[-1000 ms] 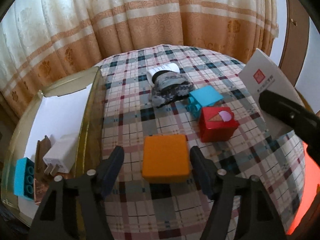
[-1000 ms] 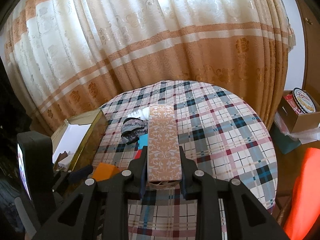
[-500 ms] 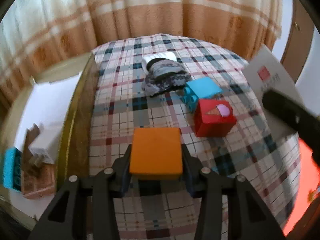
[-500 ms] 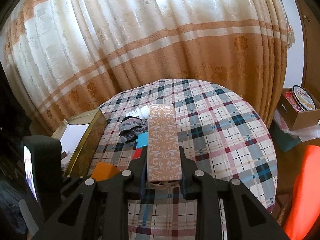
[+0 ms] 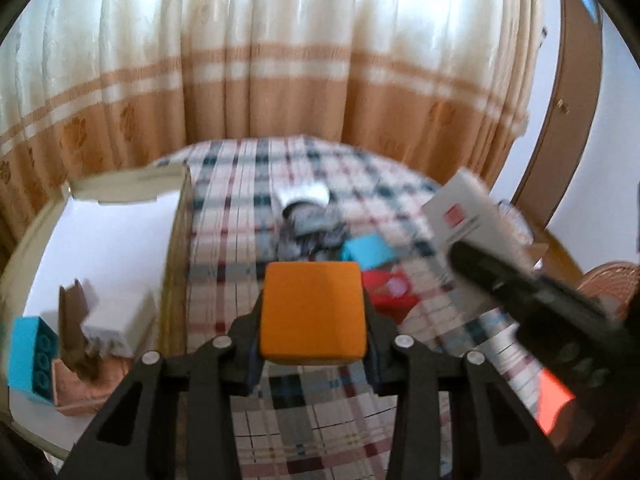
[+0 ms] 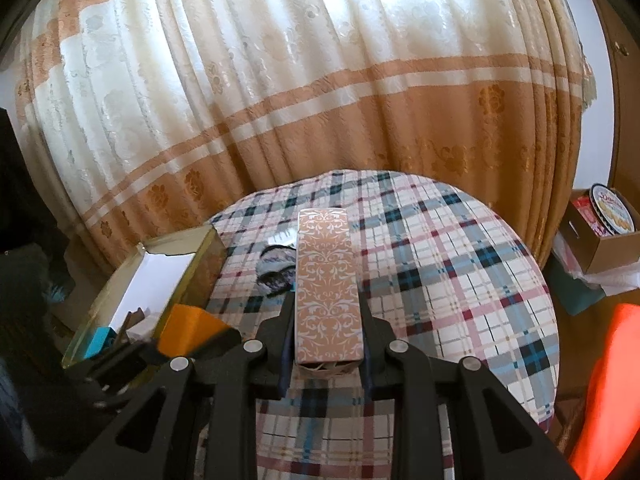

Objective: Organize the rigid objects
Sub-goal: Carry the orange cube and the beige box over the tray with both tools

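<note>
Lifted off cloth: orange block [image 5: 313,312] | clamped in left hand-held gripper [image 5: 313,356] jaws

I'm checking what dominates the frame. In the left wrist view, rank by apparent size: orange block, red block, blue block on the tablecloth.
1. Orange block, largest, though held nearest the camera.
2 and 3. Red block and blue block: both blurred and partly hidden, too alike to rank.

left wrist cam: over my left gripper [image 5: 312,344], angled down, close | right wrist cam: higher, further right | shared: plaid table [image 6: 460,280], gold-rimmed box [image 5: 176,240], curtain [image 6: 320,80]
</note>
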